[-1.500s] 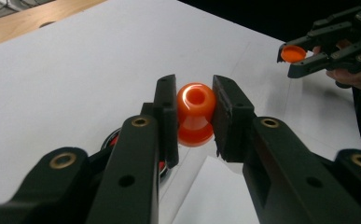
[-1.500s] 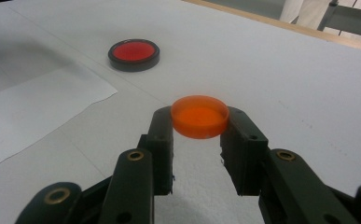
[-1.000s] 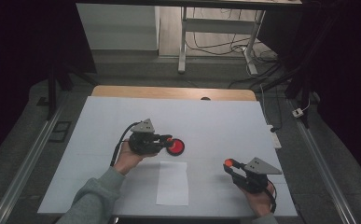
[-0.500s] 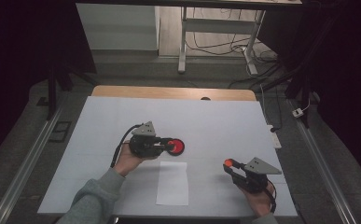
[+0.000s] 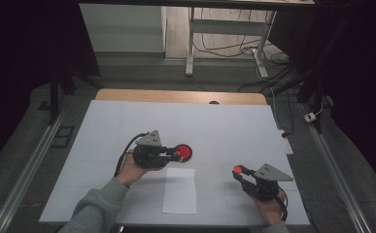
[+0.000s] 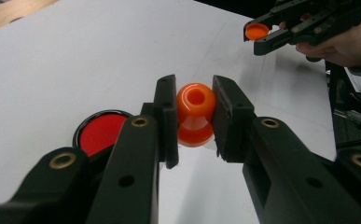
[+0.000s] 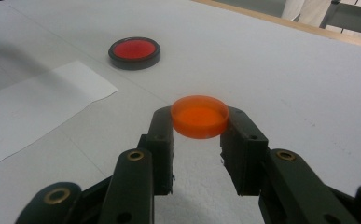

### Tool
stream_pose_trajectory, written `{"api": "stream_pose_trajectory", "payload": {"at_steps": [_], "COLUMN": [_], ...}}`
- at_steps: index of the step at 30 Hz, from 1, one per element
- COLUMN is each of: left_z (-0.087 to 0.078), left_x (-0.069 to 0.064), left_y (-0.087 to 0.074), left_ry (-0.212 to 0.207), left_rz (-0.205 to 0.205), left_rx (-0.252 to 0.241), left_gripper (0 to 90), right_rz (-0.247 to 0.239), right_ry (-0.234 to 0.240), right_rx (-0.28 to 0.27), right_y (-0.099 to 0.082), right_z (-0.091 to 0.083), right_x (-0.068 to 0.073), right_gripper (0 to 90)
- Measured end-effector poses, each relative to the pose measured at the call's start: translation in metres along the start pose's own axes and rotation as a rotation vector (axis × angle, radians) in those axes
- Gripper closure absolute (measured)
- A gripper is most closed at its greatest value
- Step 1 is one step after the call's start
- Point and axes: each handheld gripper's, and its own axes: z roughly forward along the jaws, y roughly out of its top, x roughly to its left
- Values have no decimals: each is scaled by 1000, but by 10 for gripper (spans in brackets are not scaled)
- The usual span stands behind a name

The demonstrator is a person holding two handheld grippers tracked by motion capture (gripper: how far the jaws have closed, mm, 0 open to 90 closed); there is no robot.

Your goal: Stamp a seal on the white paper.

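Left hand-held gripper [image 6: 194, 119]: jaws clenched on a small orange plastic bottle with a bulbous open neck [image 6: 195, 114]. Pads press it from either side. Mouth of the bottle faces away from the camera on this gripper and slightly up, so its long axis runs roughly along the jaws. In the high view this gripper [image 5: 176, 155] points toward the right side of the bench, held just above the surface.

Right hand-held gripper [image 7: 200, 122]: jaws grasping a flat, round orange plastic cap [image 7: 200, 116] by its rim, the cap lying level. In the high view this gripper [image 5: 239, 171] sits near the bench's near right edge, tips aimed left toward the other hand.

Key relation: bottle mouth and cap face each other across an open gap of bench, well apart. From the left gripper view the cap [image 6: 256, 31] sits up and to the right, beyond the bottle's mouth. Judged next step: bring cap to mouth, which needs the cap's flat face square to the bottle's long axis. Neither hand looks clearly nearer; both would have to close in.

Round red disc in a black rim [image 5: 183, 152] lies on the bench just beside the left gripper's tips; possibly a lid or a dish, hard to tell. White paper sheet [image 5: 179, 190] lies flat between the two hands. White bench top [image 5: 224, 126] carries it all.
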Motion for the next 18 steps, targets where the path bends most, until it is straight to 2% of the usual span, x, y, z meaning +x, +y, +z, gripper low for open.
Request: {"api": "stream_pose_trajectory", "payload": {"at_steps": [18], "left_z": [-5], "left_x": [-7], "left_y": [-8], "left_ry": [-11], "left_rz": [-13], "left_rx": [7], "left_gripper": [721], "right_rz": [1], "right_ry": [1], "right_rx": [0], "right_y": [0], "right_z": [1], "right_x": [1], "right_gripper": [645]}}
